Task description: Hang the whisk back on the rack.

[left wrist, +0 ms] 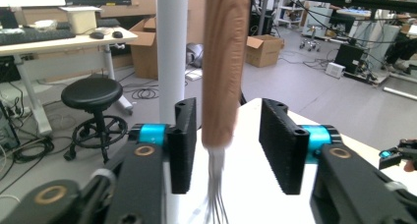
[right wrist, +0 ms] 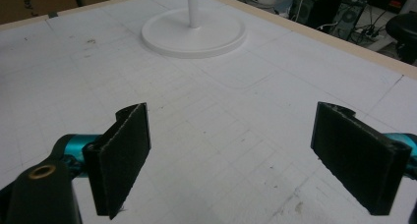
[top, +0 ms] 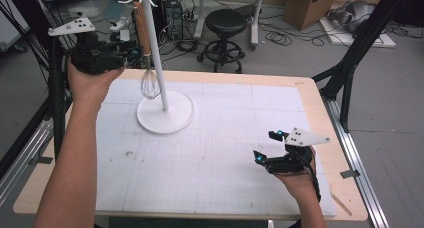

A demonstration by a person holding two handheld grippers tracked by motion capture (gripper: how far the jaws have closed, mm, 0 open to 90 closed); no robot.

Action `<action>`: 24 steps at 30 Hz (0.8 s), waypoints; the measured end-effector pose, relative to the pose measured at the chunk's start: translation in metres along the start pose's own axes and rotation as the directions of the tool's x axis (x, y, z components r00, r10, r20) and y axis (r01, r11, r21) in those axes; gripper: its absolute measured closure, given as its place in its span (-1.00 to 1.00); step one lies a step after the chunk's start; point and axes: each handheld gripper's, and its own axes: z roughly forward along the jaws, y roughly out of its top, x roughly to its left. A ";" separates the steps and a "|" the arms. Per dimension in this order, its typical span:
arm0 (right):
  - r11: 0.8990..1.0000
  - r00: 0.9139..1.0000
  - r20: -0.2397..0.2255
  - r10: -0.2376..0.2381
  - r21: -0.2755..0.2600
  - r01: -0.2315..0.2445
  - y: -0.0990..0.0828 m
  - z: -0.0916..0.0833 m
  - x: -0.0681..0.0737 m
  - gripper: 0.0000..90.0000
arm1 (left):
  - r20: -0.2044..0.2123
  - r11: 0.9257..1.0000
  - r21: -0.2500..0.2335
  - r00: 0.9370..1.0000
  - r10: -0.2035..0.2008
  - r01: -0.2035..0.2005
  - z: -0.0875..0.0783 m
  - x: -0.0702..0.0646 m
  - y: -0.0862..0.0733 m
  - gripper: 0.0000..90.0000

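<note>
A whisk (top: 148,83) with a wooden handle (left wrist: 226,62) hangs upright from the top of a white stand, close beside the stand's pole (top: 159,53). The stand's round base (top: 165,113) rests on the white mat at the back left. My left gripper (top: 129,53) is held high at the handle and is open. In the left gripper view the handle hangs between the jaws of the left gripper (left wrist: 227,145), with a gap on each side. My right gripper (top: 265,145) hovers low over the mat at the front right, open and holding nothing, as the right gripper view confirms (right wrist: 231,155).
The gridded white mat (top: 225,153) covers a wooden table. Behind the table stand a black stool (top: 226,23) and a cardboard box (top: 310,5). A black tripod leg (top: 350,63) slants down past the table's right edge.
</note>
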 end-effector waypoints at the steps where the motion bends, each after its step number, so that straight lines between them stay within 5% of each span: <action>1: 1.000 1.000 -0.004 0.001 0.004 -0.001 0.000 0.000 0.000 -0.69 | -0.007 1.000 0.002 1.000 0.004 -0.004 -0.001 0.000 0.000 0.21; 5: 1.000 1.000 0.000 0.001 0.002 -0.001 0.000 0.001 0.001 -0.69 | -0.004 1.000 -0.004 1.000 -0.003 0.003 -0.005 -0.002 -0.003 0.05; 14: 1.000 1.000 0.001 -0.005 0.006 0.005 0.000 0.002 0.001 -0.69 | 0.016 0.995 0.071 0.997 0.070 -0.071 -0.011 -0.011 -0.013 -0.32; 24: 1.000 1.000 0.000 0.001 0.012 -0.001 0.000 0.002 0.002 -0.69 | 0.049 0.990 0.079 0.992 0.114 -0.117 -0.019 -0.023 -0.028 -0.61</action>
